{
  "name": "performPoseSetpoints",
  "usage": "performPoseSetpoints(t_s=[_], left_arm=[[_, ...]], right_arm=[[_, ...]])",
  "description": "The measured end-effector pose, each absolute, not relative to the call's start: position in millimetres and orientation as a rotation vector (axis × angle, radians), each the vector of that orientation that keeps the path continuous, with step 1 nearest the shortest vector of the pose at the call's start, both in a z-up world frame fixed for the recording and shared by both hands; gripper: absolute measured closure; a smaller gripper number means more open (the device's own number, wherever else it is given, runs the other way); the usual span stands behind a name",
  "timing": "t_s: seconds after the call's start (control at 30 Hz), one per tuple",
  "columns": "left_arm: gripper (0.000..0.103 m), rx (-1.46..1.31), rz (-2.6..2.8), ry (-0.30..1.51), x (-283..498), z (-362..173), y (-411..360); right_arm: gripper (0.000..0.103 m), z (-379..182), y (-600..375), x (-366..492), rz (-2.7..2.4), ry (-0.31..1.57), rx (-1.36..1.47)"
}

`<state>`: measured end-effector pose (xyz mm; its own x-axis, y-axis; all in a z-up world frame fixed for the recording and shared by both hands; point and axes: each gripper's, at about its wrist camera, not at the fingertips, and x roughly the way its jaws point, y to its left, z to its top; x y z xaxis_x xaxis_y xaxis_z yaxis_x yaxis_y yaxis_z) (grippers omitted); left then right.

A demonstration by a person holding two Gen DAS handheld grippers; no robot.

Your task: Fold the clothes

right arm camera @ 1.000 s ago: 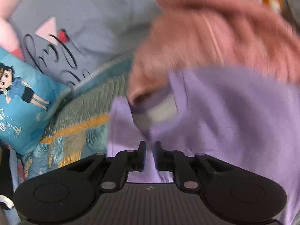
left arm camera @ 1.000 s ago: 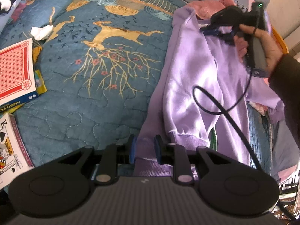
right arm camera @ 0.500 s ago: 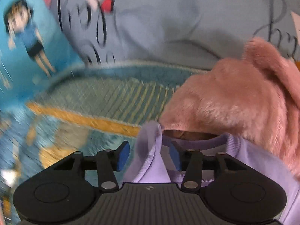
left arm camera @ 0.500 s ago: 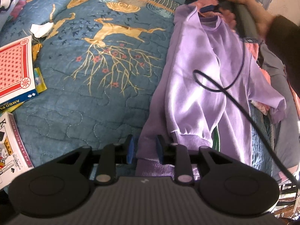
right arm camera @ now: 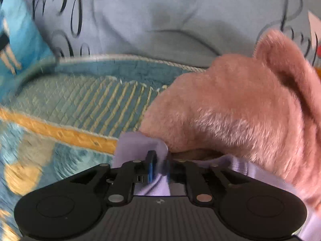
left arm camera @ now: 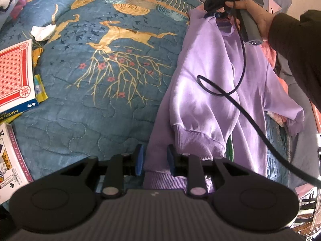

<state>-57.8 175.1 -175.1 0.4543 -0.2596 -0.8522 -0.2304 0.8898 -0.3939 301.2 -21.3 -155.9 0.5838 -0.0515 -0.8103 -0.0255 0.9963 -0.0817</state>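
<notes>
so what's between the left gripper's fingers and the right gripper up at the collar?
Left wrist view: only the purple sweatshirt, with a black cable looped across it. The left gripper straddles its hem, jaws open; the right gripper pinches the shoulder.

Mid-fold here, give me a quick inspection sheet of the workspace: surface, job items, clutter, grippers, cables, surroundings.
Surface: blue quilted bedspread with a gold deer print.
Job's things: lilac sweatshirt laid lengthwise along the quilt's right side, one sleeve folded over the body.
Clutter: oversized playing-card boxes, crumpled tissue, pink fuzzy garment touching the collar.
Grippers: left gripper open, its fingers astride the hem; right gripper shut on the shoulder fabric beside the collar.
Cables: black cable looping across the sweatshirt.
Surroundings: grey printed pillow, blue cartoon cushion.
</notes>
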Motion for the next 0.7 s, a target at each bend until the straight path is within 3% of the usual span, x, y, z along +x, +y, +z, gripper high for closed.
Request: performPoseSetpoints(t_s=[0.03,0.07,0.37,0.47,0.7], left_arm=[[0.075,-0.506,-0.006,1.112,-58,-176,177],[0.075,-0.512,0.006,1.112,-58,-176,179],[0.075,-0.583,0.16,1.097,-65,-178,208],[0.064,-0.6,0.192,1.104,-67,-181,217],[0.057,-0.58,0.203,1.107,-73,-183,213]], right_arm=[[0.071,-151,-26,299,-0.013,0.928,-0.039],[0.069,-145,-30,294,-0.014,0.902,-0.001],[0.068,-94,-47,163,0.282,0.809,-0.007],[0.059,-96,-54,106,0.41,0.853,0.012],[0.057,-123,-44,-13,0.622,0.878,-0.037]])
